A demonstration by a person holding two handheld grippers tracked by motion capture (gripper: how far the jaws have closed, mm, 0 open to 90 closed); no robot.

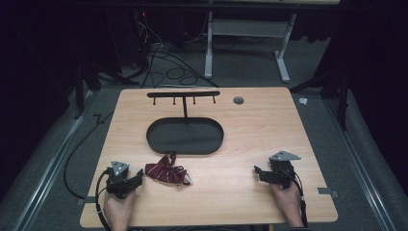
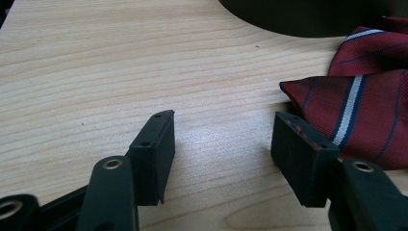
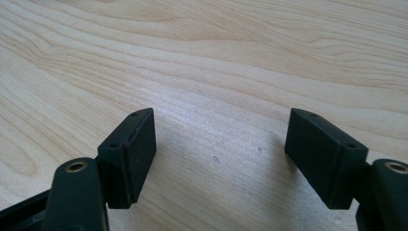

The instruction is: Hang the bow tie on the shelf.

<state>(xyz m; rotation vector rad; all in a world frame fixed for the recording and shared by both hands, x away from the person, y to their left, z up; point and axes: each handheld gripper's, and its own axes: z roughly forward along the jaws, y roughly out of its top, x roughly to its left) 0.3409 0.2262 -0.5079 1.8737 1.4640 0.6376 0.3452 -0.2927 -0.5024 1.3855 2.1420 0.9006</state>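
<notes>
Necktie (image 1: 167, 173) — dark red with white and navy stripes — crumpled in a heap on the wooden worktop (image 1: 250, 130), near the front edge and left of centre, just short of the black oval tray (image 1: 185, 136) behind it; whether cloth and tray rim touch, hard to tell from above. Rising from the tray's far side, a thin black post carrying a crossbar with small hooks (image 1: 183, 95). Near the worktop's back edge, a round grey grommet (image 1: 238, 100). Left gripper (image 1: 139, 174) low over the wood just beside the necktie's left end, gripped by the left hand (image 1: 117, 207), jaws spread wide with nothing between them. Seen along that gripper (image 2: 221, 144), bare wood grain in the gap, the striped necktie (image 2: 356, 110) lying right against the outer side of the right-hand jaw, and the tray's dark curve (image 2: 308, 17) at the top. Right gripper (image 1: 257, 173) well apart on the other side of the worktop, held in the right hand (image 1: 287, 199) — jaws likewise released and empty. Along that gripper (image 3: 219, 144), plain wood between the two black pads (image 3: 139, 154).
</notes>
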